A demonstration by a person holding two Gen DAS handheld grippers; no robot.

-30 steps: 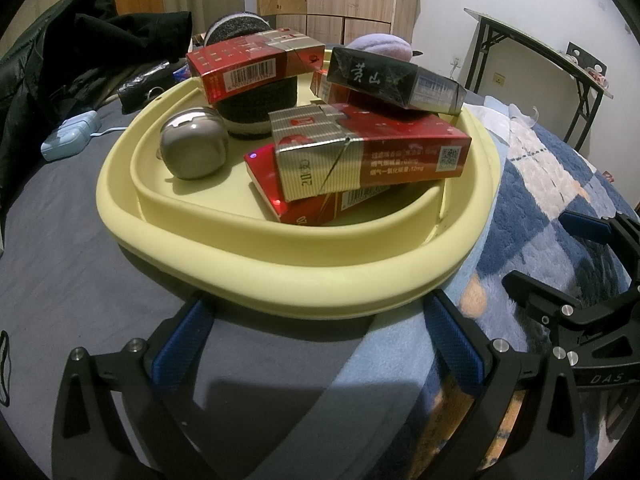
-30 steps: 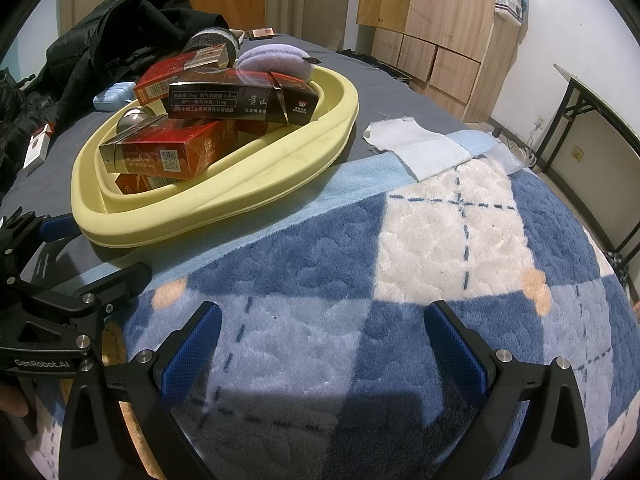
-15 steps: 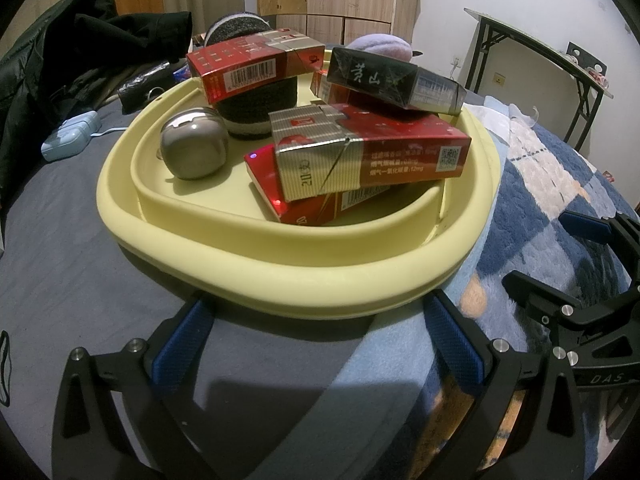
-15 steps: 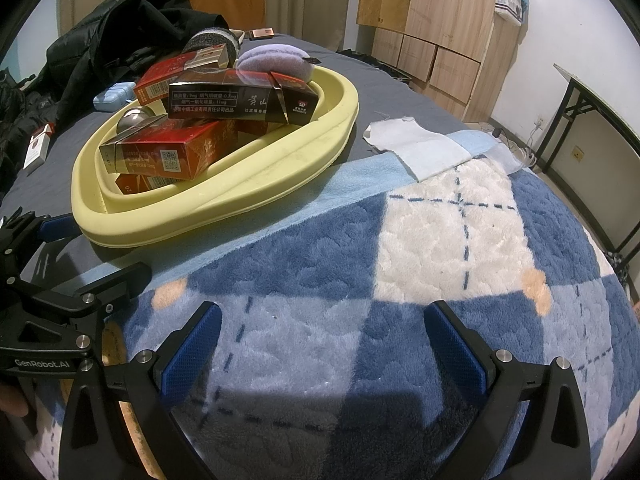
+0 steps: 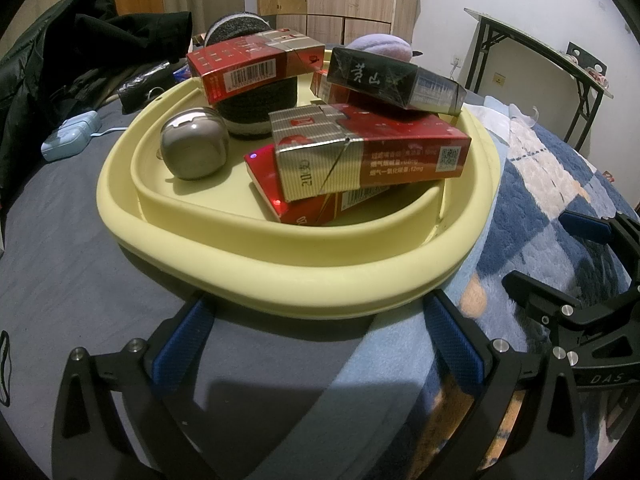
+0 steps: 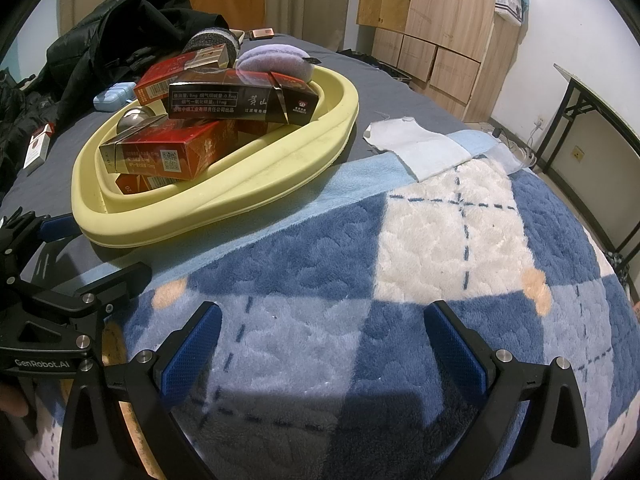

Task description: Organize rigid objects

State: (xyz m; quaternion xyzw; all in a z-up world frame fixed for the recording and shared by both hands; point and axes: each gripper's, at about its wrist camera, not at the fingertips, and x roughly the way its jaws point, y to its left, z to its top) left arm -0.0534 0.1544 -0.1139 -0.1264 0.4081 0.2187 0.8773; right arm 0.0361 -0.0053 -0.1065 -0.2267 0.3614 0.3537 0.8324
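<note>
A: Bed (image 6: 440, 240), plaid blanket over a grey sheet. Yellow tray (image 5: 304, 280) sits on it, rim just ahead of the left hand-held gripper (image 5: 316, 336). Jaws spread wide, nothing between them. Right hand-held gripper (image 6: 320, 336) likewise released, over bare blanket, well apart from the tray.

B: Contents, big to small?

A: Red cigarette pack (image 5: 368, 152) lies across a second red pack, black pack (image 5: 392, 80) rides on top behind, another red pack leans on a dark round sponge-like thing, steel ball (image 5: 194, 148) loose at the left.

B: Step in hand?

A: Judged: tidying the heap. Take the top black pack first, across its narrow faces (a low pull would tip the stack). The ball will likely roll; cup it against the tray wall.

B: Legible print?

A: Black pack: 黄山. Red pack: "20", a QR code, "12mg". Gripper bodies: "GenRobot.AI", "DAS". Barcode digits too small.
</note>
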